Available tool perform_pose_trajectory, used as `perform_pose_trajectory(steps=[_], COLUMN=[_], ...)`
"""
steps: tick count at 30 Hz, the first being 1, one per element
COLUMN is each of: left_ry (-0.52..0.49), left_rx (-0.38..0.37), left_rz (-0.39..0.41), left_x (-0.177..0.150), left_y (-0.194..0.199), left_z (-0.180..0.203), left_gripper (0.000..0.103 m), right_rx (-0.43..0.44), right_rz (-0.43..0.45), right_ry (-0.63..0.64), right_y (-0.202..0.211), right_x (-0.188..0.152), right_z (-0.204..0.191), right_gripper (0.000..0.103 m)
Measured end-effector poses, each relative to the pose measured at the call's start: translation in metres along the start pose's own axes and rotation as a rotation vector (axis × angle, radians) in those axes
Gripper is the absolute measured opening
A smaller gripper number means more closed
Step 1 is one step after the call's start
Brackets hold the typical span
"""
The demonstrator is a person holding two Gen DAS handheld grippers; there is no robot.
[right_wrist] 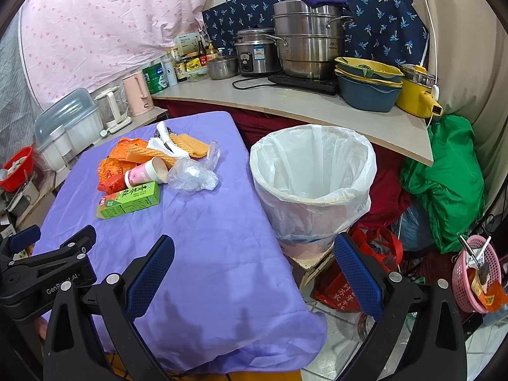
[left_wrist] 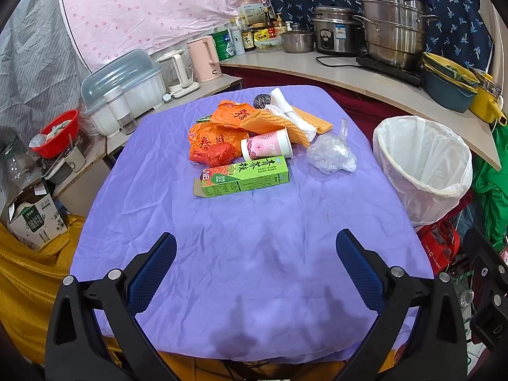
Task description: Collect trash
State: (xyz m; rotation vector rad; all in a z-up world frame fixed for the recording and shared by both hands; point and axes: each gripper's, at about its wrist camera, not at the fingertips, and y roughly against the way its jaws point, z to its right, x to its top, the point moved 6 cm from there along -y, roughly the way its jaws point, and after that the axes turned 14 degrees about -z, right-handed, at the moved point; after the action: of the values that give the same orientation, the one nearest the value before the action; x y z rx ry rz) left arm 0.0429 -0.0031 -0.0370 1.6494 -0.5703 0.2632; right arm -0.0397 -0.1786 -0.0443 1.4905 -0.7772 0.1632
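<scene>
Both the left gripper (left_wrist: pixel 255 273) and right gripper (right_wrist: pixel 254 273) gape wide and empty; the green tea carton (left_wrist: pixel 244 176) looks light, stiff, best pinched across its flat sides.

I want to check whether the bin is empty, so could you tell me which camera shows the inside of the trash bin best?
The right wrist view: the trash bin sits near centre, its white liner visible deep inside, with no trash seen. The left wrist view shows the bin at the right edge, from a shallower angle.
</scene>
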Motion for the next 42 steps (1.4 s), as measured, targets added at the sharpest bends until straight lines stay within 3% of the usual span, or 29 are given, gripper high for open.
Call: perform_pose_trajectory(steps=[42], left_ry=[-0.018], left_rx=[-0.005], left_rz=[0.014], left_x=[-0.002], left_y=[0.0], left_z=[0.012], left_gripper=[0.096], right_rx=[0.003], right_rz=[0.001], right_ry=[-0.006], right_y=[-0.001], right_x=[-0.001], right_z=[0.002], right_gripper=[0.096])
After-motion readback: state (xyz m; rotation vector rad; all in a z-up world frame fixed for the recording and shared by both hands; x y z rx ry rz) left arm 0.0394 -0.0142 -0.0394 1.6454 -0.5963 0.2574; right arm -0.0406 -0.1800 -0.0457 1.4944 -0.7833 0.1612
